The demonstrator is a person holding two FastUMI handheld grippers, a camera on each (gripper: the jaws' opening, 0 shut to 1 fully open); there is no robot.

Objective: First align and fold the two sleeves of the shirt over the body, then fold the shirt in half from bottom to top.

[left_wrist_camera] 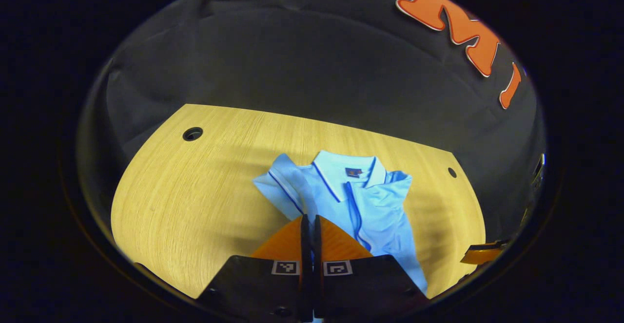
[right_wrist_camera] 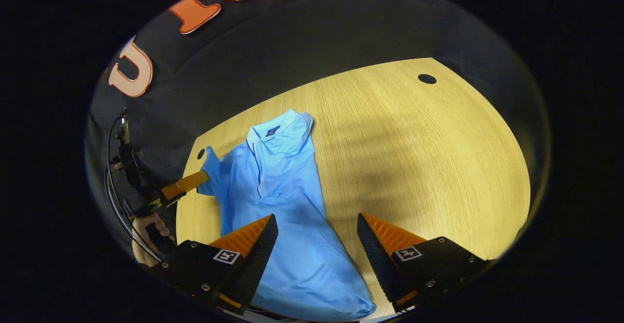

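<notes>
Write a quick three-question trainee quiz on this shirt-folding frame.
1. True or false: the right tool is shut.
2. What does the left tool pinch? A) a towel B) a sleeve C) a cup
3. Fill in: the shirt lies on a wooden ____.

Key: 1 false, its jaws stand wide open above the shirt. 2 B. 3 table.

Pale wood-grain table (left_wrist_camera: 195,206) with round holes (left_wrist_camera: 192,133) against black cloth wall (left_wrist_camera: 312,69).
</notes>
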